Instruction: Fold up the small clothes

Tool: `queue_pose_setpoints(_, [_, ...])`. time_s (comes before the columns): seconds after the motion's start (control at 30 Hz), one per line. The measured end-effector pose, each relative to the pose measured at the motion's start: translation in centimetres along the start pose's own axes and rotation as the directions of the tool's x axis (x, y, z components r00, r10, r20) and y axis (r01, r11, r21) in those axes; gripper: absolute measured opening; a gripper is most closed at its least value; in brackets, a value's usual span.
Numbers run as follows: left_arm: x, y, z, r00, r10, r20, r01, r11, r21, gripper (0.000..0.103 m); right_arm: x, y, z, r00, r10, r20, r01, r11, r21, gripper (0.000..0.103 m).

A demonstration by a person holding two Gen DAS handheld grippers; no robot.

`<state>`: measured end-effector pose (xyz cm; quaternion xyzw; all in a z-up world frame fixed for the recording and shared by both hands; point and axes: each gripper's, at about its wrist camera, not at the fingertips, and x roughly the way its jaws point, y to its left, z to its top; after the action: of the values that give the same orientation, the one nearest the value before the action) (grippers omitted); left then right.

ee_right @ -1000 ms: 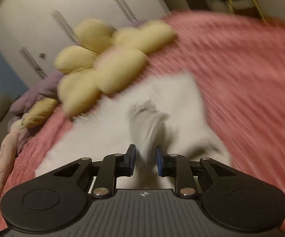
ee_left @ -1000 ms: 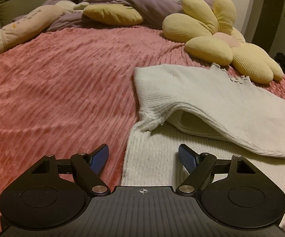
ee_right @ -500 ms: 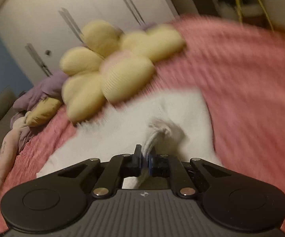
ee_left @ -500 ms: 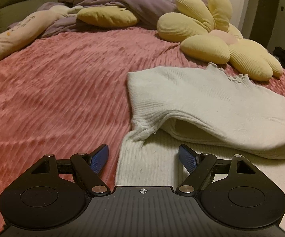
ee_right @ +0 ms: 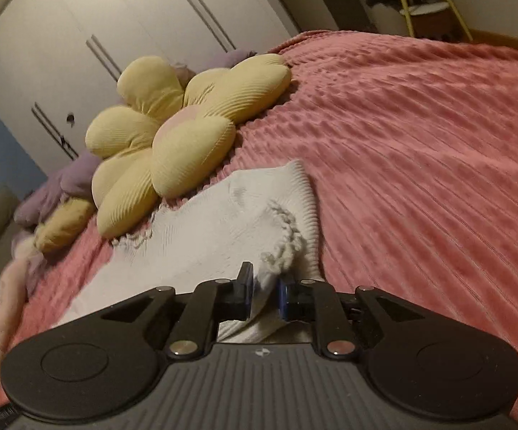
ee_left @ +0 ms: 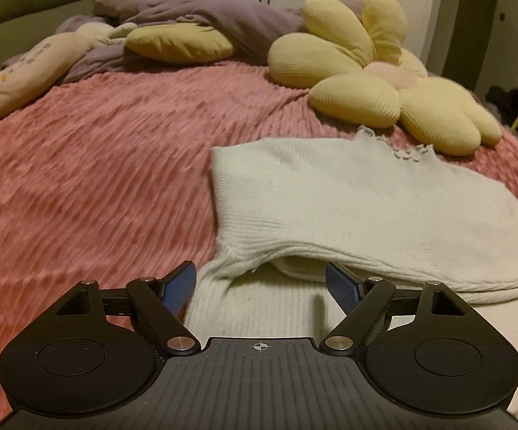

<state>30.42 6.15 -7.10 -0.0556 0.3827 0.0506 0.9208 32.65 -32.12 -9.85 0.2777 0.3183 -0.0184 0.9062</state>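
Note:
A white knit sweater (ee_left: 348,197) lies on the pink ribbed blanket (ee_left: 97,179), one part folded over its body. My left gripper (ee_left: 260,279) hovers open over the near part of the sweater, its blue pads wide apart and nothing between them. In the right wrist view the sweater (ee_right: 205,236) runs away towards the flower cushion. My right gripper (ee_right: 264,286) has a bunch of the sweater's sleeve near the frilled cuff (ee_right: 284,236) between its pads. The cloth fills the narrow gap while the jaws are opening.
A yellow flower cushion (ee_left: 366,82) lies just beyond the sweater's neckline. A purple duvet (ee_left: 205,18), a yellow pillow (ee_left: 180,43) and a long pale plush (ee_left: 33,68) sit at the bed's far side. White wardrobe doors (ee_right: 79,36) stand behind.
The right jaws closed from a small gap onto the sleeve cloth, then widened slightly, and the hand shifted with it. The left gripper drifted slightly to the right over the sweater, staying open.

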Motion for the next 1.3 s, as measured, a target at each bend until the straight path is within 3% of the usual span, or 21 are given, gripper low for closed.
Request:
queue_pose_setpoints(0.03, [0.4, -0.3, 0.1, 1.0, 0.007, -0.002, -0.007, 1.0, 0.004, 0.085, 0.3, 0.5, 0.0, 1.0, -0.015, -0.011, 0.014, 0.999, -0.029, 0.006])
queue_pose_setpoints(0.13, [1.4, -0.5, 0.2, 0.999, 0.032, -0.013, -0.032, 0.999, 0.011, 0.085, 0.5, 1.8, -0.3, 0.999, -0.043, 0.004, 0.043, 0.988, -0.147, 0.005])
queue_pose_setpoints(0.23, [2.2, -0.1, 0.1, 0.999, 0.037, -0.033, -0.038, 0.999, -0.011, 0.085, 0.1, 2.8, -0.6, 0.991, -0.119, 0.058, 0.13, 0.957, -0.26, 0.005])
queue_pose_setpoints(0.3, [2.6, 0.3, 0.1, 0.999, 0.032, -0.041, -0.033, 0.999, -0.027, 0.085, 0.1, 2.6, -0.6, 0.983, -0.17, 0.074, 0.184, 0.944, -0.275, 0.005])
queue_pose_setpoints(0.47, [2.7, 0.9, 0.0, 0.997, 0.044, -0.058, -0.046, 0.999, -0.021, 0.087, 0.6, 2.6, -0.9, 0.979, -0.193, 0.062, 0.203, 0.923, -0.327, 0.005])
queue_pose_setpoints(0.57, [1.8, 1.0, -0.2, 0.993, 0.091, -0.08, -0.091, 0.996, 0.004, 0.086, 1.1, 2.7, -0.9, 0.977, -0.209, 0.045, 0.21, 0.903, -0.374, 0.005])
queue_pose_setpoints(0.6, [1.4, 1.0, -0.3, 0.992, 0.101, -0.08, -0.1, 0.995, 0.016, 0.086, 1.0, 3.0, -0.8, 0.974, -0.222, 0.043, 0.221, 0.892, -0.395, 0.006])
queue_pose_setpoints(0.63, [0.8, 0.9, -0.5, 0.99, 0.122, -0.073, -0.119, 0.992, 0.039, 0.086, 0.8, 3.5, -0.8, 0.968, -0.244, 0.052, 0.244, 0.88, -0.408, 0.011])
queue_pose_setpoints(0.67, [0.2, 0.7, -0.7, 0.988, 0.142, -0.063, -0.138, 0.988, 0.066, 0.086, 0.0, 3.9, -0.7, 0.959, -0.274, 0.076, 0.281, 0.87, -0.406, 0.024])
queue_pose_setpoints(0.7, [-0.4, 0.4, -1.0, 0.986, 0.156, -0.054, -0.151, 0.984, 0.095, 0.086, -0.8, 4.1, -0.7, 0.952, -0.291, 0.094, 0.304, 0.869, -0.391, 0.025])
queue_pose_setpoints(0.73, [-1.1, 0.2, -1.4, 0.986, 0.157, -0.051, -0.15, 0.98, 0.128, 0.087, -1.9, 4.2, -0.8, 0.954, -0.284, 0.097, 0.299, 0.881, -0.367, 0.026])
queue_pose_setpoints(0.8, [-2.3, 0.0, -2.1, 0.989, 0.135, -0.056, -0.125, 0.98, 0.156, 0.089, -4.2, 3.9, -1.5, 0.977, -0.208, 0.039, 0.209, 0.919, -0.333, 0.026])
queue_pose_setpoints(0.9, [-4.3, 0.1, -3.3, 0.99, 0.122, -0.076, -0.11, 0.982, 0.155, 0.092, -7.9, 3.3, -3.7, 0.99, -0.13, -0.047, 0.108, 0.94, -0.324, 0.03])
queue_pose_setpoints(1.1, [-8.9, 1.2, -6.6, 0.989, 0.083, -0.12, -0.066, 0.989, 0.134, 0.094, -15.6, 1.1, -8.4, 0.982, -0.129, -0.139, 0.073, 0.934, -0.349, 0.038])
queue_pose_setpoints(1.3, [-13.8, 4.1, -12.6, 0.979, 0.013, -0.203, 0.011, 0.993, 0.12, 0.096, -21.4, -3.0, -11.9, 0.965, -0.126, -0.231, 0.07, 0.969, -0.237, 0.045])
